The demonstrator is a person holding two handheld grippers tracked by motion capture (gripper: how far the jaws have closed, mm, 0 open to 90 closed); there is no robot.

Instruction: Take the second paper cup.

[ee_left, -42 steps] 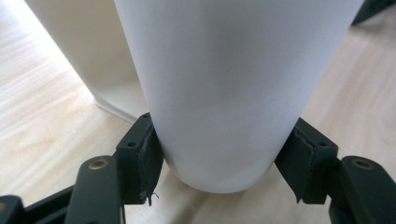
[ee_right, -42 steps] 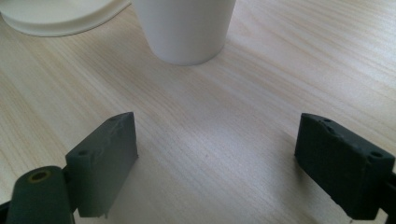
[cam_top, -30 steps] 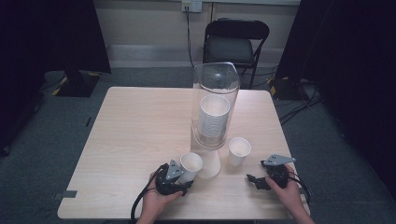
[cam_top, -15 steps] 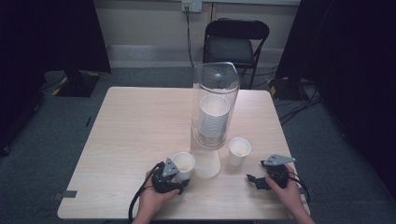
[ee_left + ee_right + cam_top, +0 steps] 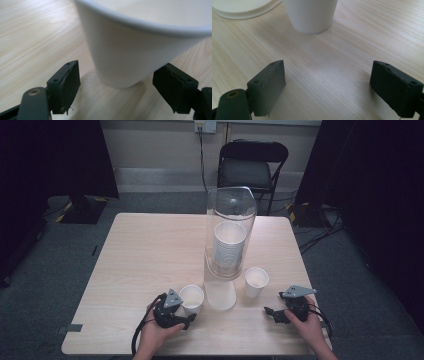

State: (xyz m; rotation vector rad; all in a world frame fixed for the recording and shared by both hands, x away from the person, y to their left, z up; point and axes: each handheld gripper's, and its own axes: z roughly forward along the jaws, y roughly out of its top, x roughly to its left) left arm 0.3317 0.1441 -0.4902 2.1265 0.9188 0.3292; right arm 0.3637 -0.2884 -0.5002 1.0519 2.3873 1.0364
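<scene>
Pale wooden surface (image 5: 145, 255) stretches before me, with a dark chair (image 5: 252, 167) behind it; at my left, my left hand-held gripper (image 5: 186, 320) has just been opening, its jaws now standing off either side of the upright paper cup (image 5: 191, 298) between them, pads clear of its wall. Beside it an upturned cup (image 5: 220, 294) touches the clear cylinder (image 5: 229, 232) holding a stack; further right stands another cup (image 5: 256, 281); my right hand-held gripper (image 5: 270, 312) rests agape on bare wood.

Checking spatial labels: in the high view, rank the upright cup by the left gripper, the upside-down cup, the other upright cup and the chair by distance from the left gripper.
1. Upright cup, just ahead of the left gripper.
2. Upside-down cup, beside it.
3. Other upright cup, toward the right gripper.
4. Chair, beyond the table.
</scene>
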